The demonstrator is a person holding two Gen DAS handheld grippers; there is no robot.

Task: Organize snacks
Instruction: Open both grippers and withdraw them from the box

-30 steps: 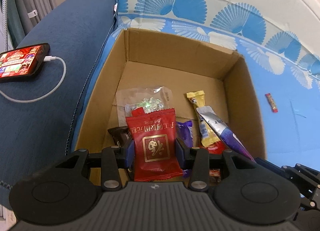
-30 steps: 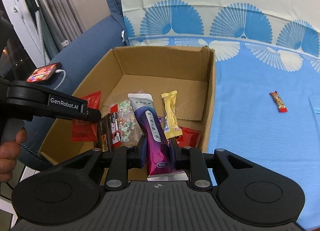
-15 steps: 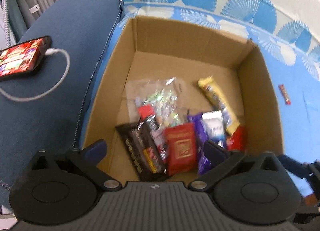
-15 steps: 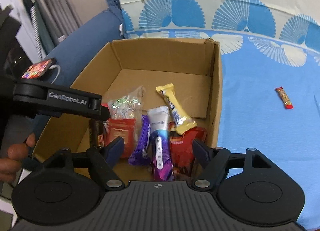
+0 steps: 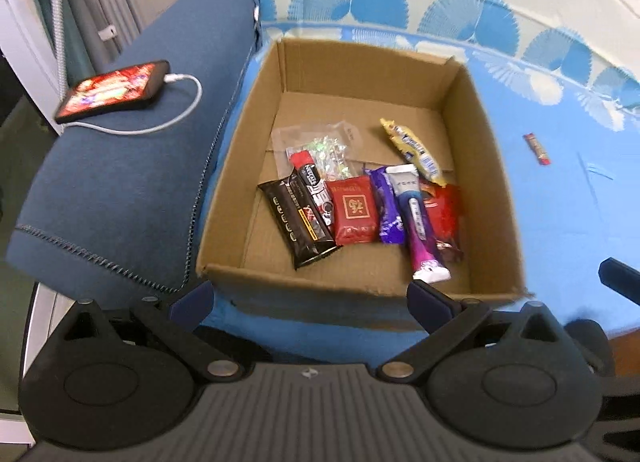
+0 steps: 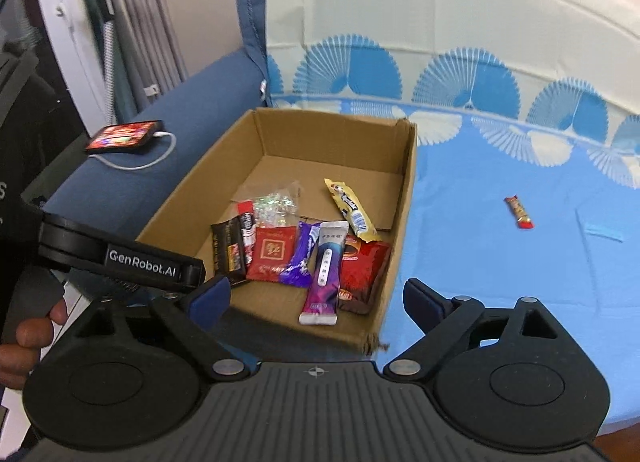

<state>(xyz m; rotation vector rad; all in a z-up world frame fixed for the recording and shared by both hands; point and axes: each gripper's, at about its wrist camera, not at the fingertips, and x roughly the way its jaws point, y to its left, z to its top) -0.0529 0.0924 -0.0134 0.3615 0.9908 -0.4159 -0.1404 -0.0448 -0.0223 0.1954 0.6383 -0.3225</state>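
Snacks fill the box (image 5: 492,190); one bar (image 6: 518,212) lies far right on the cloth. Both grippers (image 5: 312,298) (image 6: 316,298) gape empty: reach right, pinch it midway.

The cardboard box (image 5: 496,198) is matt brown corrugated board with a frayed near corner. The red square packet (image 5: 355,211), purple wrapper (image 5: 387,208) and silver-to-magenta stick pack (image 5: 416,222) are glossy plastic film. The clear candy bag (image 5: 320,146) is transparent crinkled film. The black bar wrapper (image 5: 296,222) is dark and slightly shiny. The sofa arm (image 5: 120,182) is matt blue woven cloth with visible stitching. The bedsheet (image 6: 500,262) is smooth printed cloth. The phone (image 5: 112,90) has a glossy lit screen. The left gripper (image 5: 310,304) and right gripper (image 6: 316,298) have matt black plastic bodies with blue pads (image 6: 210,296) and metallic pivot screws.
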